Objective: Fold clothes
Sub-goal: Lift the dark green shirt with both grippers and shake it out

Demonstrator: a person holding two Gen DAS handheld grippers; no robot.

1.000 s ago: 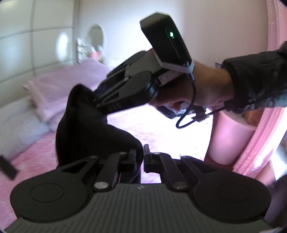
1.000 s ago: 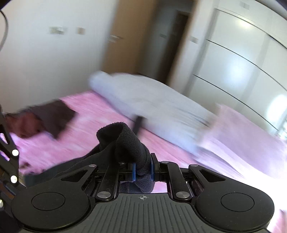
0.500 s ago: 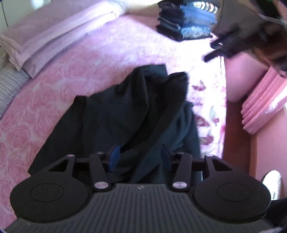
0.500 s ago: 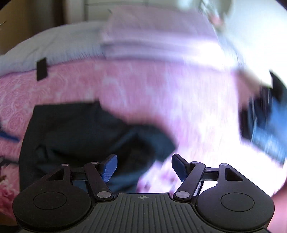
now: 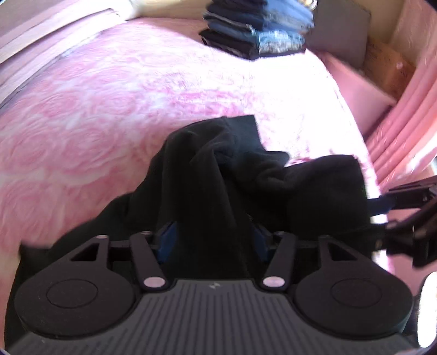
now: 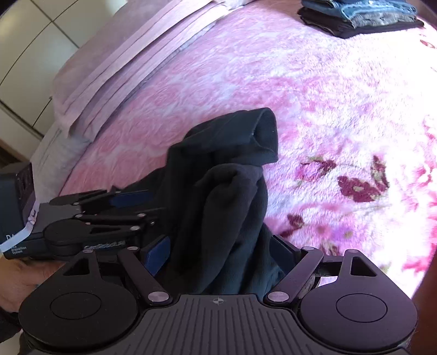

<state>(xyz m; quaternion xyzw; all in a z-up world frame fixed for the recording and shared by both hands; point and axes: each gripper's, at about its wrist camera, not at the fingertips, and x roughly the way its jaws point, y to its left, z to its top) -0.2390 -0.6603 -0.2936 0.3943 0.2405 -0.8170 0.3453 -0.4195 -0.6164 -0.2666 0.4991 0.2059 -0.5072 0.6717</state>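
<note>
A dark, crumpled garment (image 5: 240, 174) lies in a heap on the pink floral blanket (image 5: 109, 114); it also shows in the right wrist view (image 6: 226, 191). My left gripper (image 5: 213, 240) is open, its blue-padded jaws spread on either side of a fold of the garment. My right gripper (image 6: 221, 251) is open too, with bunched cloth between its spread jaws. The right gripper shows at the right edge of the left wrist view (image 5: 404, 207), and the left gripper shows at the left of the right wrist view (image 6: 114, 215). Both sit close together at the near edge of the heap.
A stack of folded dark and blue clothes (image 5: 256, 27) sits at the far side of the bed, also in the right wrist view (image 6: 360, 16). Folded pale pink bedding (image 6: 131, 62) lies along the left. A pink bedside stand (image 5: 366, 79) and pink curtain (image 5: 409, 114) are at right.
One second ago both grippers held the garment up, shut on it. They opened and let it drop onto the bed, and now sit low with open jaws around the heap.
</note>
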